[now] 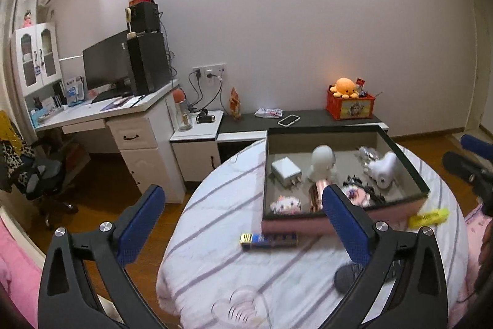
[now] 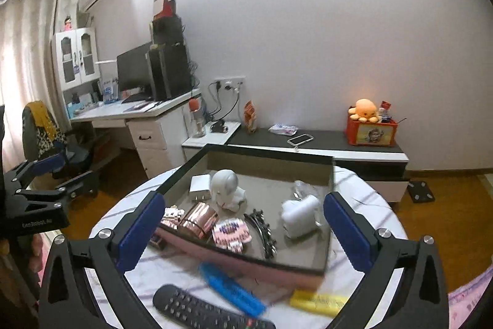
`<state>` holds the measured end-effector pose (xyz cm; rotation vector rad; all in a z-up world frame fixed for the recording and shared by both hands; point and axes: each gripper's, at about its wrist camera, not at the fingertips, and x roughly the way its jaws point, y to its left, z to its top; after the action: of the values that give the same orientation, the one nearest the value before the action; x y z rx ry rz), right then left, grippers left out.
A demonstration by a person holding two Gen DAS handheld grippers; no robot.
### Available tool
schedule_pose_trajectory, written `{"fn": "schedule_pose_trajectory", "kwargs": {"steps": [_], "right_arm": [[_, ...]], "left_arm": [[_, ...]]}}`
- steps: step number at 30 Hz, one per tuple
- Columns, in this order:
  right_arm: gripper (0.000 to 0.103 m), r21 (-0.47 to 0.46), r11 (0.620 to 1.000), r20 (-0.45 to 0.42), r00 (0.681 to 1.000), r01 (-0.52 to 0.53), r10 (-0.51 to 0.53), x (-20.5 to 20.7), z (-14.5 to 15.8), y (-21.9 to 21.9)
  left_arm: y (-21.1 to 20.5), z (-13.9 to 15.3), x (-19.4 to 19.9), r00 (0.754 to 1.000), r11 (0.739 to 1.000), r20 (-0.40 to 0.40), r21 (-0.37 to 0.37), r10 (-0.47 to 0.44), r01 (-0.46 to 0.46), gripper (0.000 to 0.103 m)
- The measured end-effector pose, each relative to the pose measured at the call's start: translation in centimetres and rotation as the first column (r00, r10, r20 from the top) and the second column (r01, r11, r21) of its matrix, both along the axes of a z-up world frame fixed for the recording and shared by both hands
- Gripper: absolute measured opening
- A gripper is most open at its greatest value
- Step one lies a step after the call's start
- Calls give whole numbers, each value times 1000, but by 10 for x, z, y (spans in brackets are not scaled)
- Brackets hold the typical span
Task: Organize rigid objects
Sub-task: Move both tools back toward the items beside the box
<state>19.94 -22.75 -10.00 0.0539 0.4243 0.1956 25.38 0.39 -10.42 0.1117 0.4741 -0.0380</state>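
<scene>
An open tray with a dark rim and pink sides stands on a round table with a striped cloth. It holds a white charger, a white figurine, a white gadget, a rose-gold item and black hair clips. In front of it lie a blue box, a yellow marker and a black remote. My left gripper hangs open above the table's near left, holding nothing. My right gripper is open and also holds nothing, its fingers framing the tray.
Behind the table runs a low dark-topped cabinet with a phone and a red box bearing an orange plush. A white desk with a monitor stands left, an office chair beside it. Wooden floor surrounds the table.
</scene>
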Motion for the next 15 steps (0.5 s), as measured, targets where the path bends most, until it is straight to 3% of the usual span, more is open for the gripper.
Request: {"fn": "schedule_pose_trajectory", "kwargs": {"steps": [15], "right_arm": [[103,10,996,-18,995,94,-94,-77,1,-32]], "left_arm": [[7,2,-63,1000,999,-12,46,-4,4,103]]}}
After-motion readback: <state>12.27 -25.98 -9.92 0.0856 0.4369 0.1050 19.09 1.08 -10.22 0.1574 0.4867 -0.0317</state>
